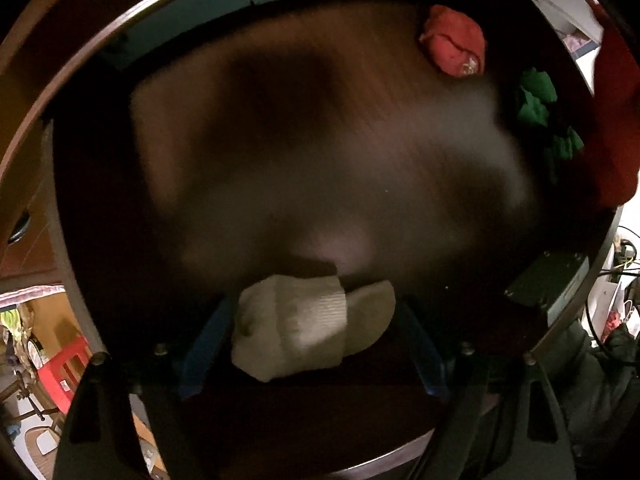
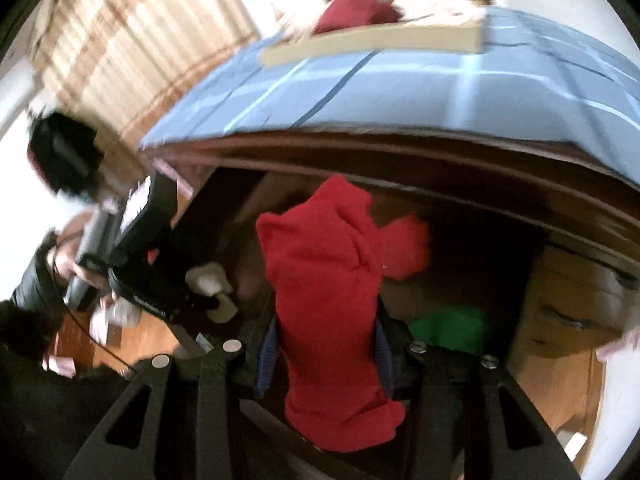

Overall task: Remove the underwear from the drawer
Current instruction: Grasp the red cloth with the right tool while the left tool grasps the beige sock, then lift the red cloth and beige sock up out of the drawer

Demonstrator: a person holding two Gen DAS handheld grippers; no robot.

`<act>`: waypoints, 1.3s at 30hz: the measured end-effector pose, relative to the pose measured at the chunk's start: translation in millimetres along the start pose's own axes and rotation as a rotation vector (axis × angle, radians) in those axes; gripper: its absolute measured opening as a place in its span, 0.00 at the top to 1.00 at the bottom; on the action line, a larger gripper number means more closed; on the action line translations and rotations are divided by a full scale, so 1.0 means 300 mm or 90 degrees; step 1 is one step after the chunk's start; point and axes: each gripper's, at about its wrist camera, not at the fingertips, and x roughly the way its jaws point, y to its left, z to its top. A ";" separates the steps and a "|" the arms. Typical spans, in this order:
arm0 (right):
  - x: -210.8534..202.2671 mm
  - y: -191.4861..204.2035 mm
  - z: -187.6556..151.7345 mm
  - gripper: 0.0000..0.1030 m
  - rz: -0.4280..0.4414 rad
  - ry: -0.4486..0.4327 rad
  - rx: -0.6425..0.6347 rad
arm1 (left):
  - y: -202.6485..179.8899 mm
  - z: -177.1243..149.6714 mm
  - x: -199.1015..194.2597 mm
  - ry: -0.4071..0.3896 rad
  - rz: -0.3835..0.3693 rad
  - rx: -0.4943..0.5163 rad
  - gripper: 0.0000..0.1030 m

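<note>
Underwear: red garment (image 2: 332, 300) clamped in right gripper (image 2: 326, 344), lifted over drawer (image 2: 472, 240) | left gripper (image 1: 316, 336) wide, straddling beige bundle (image 1: 304, 328), grip unclear | risk: dangling red cloth snags drawer edge; beige bundle slips from loose jaws.

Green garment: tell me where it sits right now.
The green garment lies inside the drawer at the right edge of the left wrist view, just below the pinkish-red bundle; in the right wrist view it shows lower right of the held red cloth.
</note>
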 end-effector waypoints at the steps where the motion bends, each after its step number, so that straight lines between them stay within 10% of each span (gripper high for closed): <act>1: -0.022 -0.016 -0.007 0.58 -0.002 -0.016 0.015 | -0.004 0.001 0.003 0.005 0.001 0.001 0.14; 15: -0.159 -0.039 -0.050 0.58 0.010 -0.129 0.079 | 0.025 0.071 -0.010 0.102 -0.036 -0.057 0.41; 24: -0.130 -0.028 -0.046 0.58 0.037 -0.136 0.073 | -0.024 0.093 0.046 0.177 0.034 -0.040 0.43; 31: -0.144 -0.047 -0.051 0.58 0.037 -0.150 0.085 | -0.056 0.144 0.007 0.074 -0.005 -0.036 0.61; 39: -0.154 -0.050 -0.055 0.58 0.029 -0.159 0.103 | -0.026 0.191 -0.081 -0.010 -0.081 -0.076 0.47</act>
